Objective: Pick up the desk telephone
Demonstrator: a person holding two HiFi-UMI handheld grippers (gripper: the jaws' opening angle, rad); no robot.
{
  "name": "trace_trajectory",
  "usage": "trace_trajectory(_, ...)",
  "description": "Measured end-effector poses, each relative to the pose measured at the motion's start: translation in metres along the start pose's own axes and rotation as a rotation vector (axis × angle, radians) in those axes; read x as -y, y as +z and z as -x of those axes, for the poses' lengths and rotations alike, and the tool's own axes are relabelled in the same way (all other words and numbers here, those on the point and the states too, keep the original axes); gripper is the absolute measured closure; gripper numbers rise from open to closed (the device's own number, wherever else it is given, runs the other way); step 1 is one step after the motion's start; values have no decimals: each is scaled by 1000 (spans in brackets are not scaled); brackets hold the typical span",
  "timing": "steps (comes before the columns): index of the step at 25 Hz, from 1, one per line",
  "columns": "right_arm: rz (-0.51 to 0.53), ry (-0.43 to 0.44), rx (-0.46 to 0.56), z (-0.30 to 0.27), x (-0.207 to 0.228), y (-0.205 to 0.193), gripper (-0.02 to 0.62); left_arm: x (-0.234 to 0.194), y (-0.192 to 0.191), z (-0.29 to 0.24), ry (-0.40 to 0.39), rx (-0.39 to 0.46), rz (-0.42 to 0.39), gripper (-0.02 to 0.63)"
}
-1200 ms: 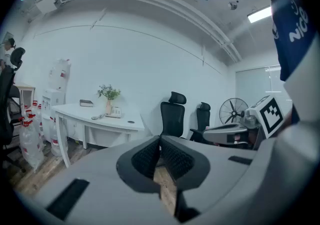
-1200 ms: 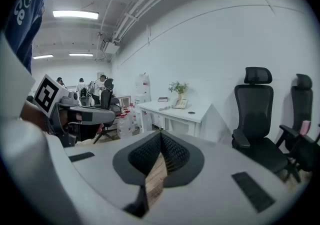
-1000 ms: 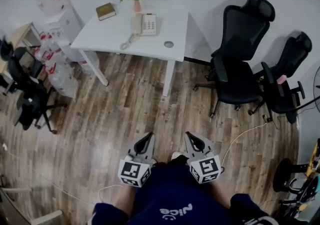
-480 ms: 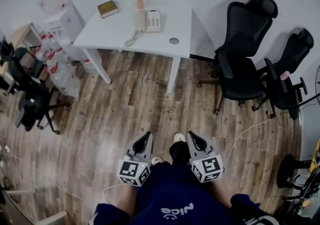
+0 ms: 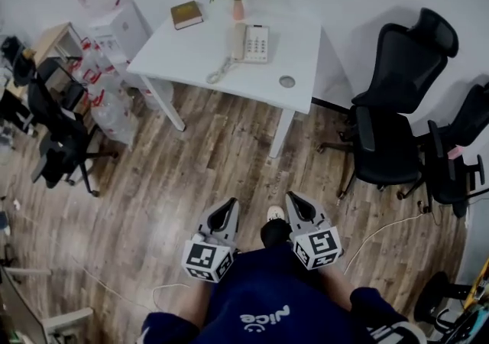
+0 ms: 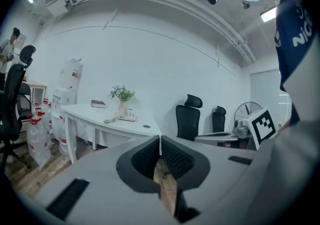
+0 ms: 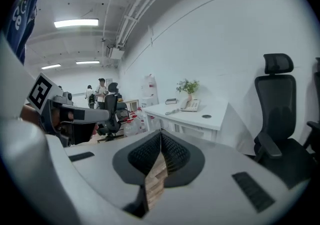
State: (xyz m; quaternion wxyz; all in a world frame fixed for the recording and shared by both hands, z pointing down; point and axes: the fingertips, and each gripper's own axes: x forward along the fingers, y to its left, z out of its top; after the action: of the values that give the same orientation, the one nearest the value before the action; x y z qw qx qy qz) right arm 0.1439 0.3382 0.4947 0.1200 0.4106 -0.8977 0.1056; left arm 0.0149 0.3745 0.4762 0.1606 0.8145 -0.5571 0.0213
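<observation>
The white desk telephone (image 5: pixel 250 43) lies on the white table (image 5: pixel 199 52) near the back wall, its handset and cord trailing toward the table's front edge. It also shows small and far off in the left gripper view as the telephone (image 6: pixel 128 115) and in the right gripper view as the telephone (image 7: pixel 190 105). My left gripper (image 5: pixel 229 206) and right gripper (image 5: pixel 293 201) are held close to the person's body over the wooden floor, well short of the table. Both are shut with nothing between the jaws.
A brown book (image 5: pixel 186 14) and a pink vase of flowers (image 5: pixel 238 8) stand on the table behind the phone. Black office chairs (image 5: pixel 397 113) stand to the right, another chair (image 5: pixel 57 132) and water bottles (image 5: pixel 107 86) to the left. A white cable (image 5: pixel 382 229) lies on the floor.
The table and telephone have shifted lower and rightward in the head view, so they look closer. Both grippers stayed shut and kept their place in front of the body.
</observation>
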Motion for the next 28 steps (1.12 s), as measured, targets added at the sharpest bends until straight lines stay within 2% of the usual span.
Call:
trace_trajectory(8,-1,76,14,-62,81,34,572,3,23,-98,48,-18,-23,581)
trace_trajectory(15,-22,120,2,-87,145,43,572,23,34,-174,33,-39,-16,581)
trace_trajectory(28,-123,30,4,-111,191,41,572,13,35,-243,-51,-101,23,581)
